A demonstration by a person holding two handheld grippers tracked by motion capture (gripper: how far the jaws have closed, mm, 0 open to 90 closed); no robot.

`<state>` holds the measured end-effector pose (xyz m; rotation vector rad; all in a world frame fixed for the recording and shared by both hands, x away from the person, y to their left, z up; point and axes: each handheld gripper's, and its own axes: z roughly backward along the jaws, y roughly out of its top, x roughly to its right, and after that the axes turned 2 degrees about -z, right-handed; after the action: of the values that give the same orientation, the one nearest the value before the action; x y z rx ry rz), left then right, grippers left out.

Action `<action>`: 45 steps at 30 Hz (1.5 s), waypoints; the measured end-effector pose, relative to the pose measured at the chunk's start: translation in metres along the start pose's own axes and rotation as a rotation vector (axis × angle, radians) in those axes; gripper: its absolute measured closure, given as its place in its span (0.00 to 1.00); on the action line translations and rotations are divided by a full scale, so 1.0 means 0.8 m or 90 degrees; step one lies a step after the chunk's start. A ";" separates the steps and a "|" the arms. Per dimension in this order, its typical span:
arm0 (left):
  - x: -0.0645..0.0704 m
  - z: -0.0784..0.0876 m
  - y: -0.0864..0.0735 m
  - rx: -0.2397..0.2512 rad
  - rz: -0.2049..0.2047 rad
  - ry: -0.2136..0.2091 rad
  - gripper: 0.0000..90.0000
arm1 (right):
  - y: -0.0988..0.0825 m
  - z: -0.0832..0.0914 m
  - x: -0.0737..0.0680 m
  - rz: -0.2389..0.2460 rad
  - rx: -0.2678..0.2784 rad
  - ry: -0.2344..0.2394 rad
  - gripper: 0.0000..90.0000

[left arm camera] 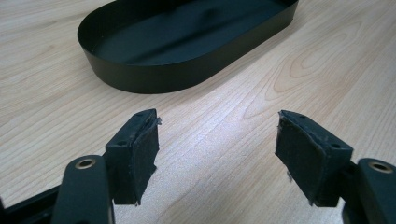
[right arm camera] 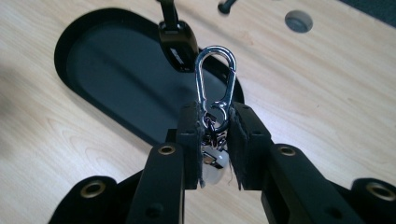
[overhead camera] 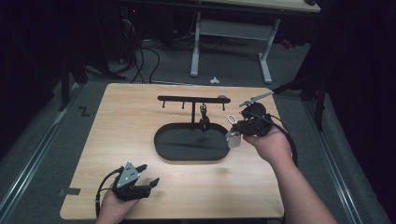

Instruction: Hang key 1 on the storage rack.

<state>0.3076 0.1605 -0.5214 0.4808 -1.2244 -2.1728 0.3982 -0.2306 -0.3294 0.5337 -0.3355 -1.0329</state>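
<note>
The keychain (right arm camera: 215,88), a silver carabiner clip with a short chain and a pale, whitish tag below it, sits clamped between the pads of the right hand-held gripper (right arm camera: 215,140); the clip's loop stands up above the fingertips and the tag hangs beneath them. In the high view this keychain (overhead camera: 233,135) is held above the worktop (overhead camera: 121,140), just off the right end of the black oval tray (overhead camera: 163,144).

Nearest the person, at the worktop's front left edge, the left hand-held gripper (overhead camera: 150,175) rests low with its jaws wide apart and nothing between them; its own view shows bare wood between the two pads (left arm camera: 140,149), and the tray's dark wall (left arm camera: 154,77) lies a little beyond.

The worktop is a pale wood-grain board with rounded corners, its surface clean and matte. At its middle the tray forms the base of a black stand (overhead camera: 193,99): a thin post rises from it to a level bar with short pegs underneath. A dark fob (overhead camera: 203,122) hangs from one peg over the tray.

Beyond the worktop is grey carpeted floor (overhead camera: 168,70), with a bundle of black cables (overhead camera: 140,60) at the left. Farther back stands a white-legged desk (overhead camera: 233,32). The room around it is dim, its sides falling into black.
</note>
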 end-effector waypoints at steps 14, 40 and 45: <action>-0.001 0.002 -0.001 0.000 0.001 0.000 0.34 | 0.031 -0.015 0.004 -0.013 0.020 -0.007 0.83; 0.002 -0.004 -0.003 -0.011 -0.008 -0.004 0.34 | -0.006 -0.070 0.021 -0.064 0.039 0.008 0.95; 0.002 -0.004 -0.002 -0.011 -0.010 -0.005 0.34 | -0.058 -0.089 0.014 -0.060 0.042 0.013 0.87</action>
<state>0.3079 0.1582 -0.5249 0.4764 -1.2086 -2.1986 0.4063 -0.2406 -0.4144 0.6242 -0.3290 -1.1097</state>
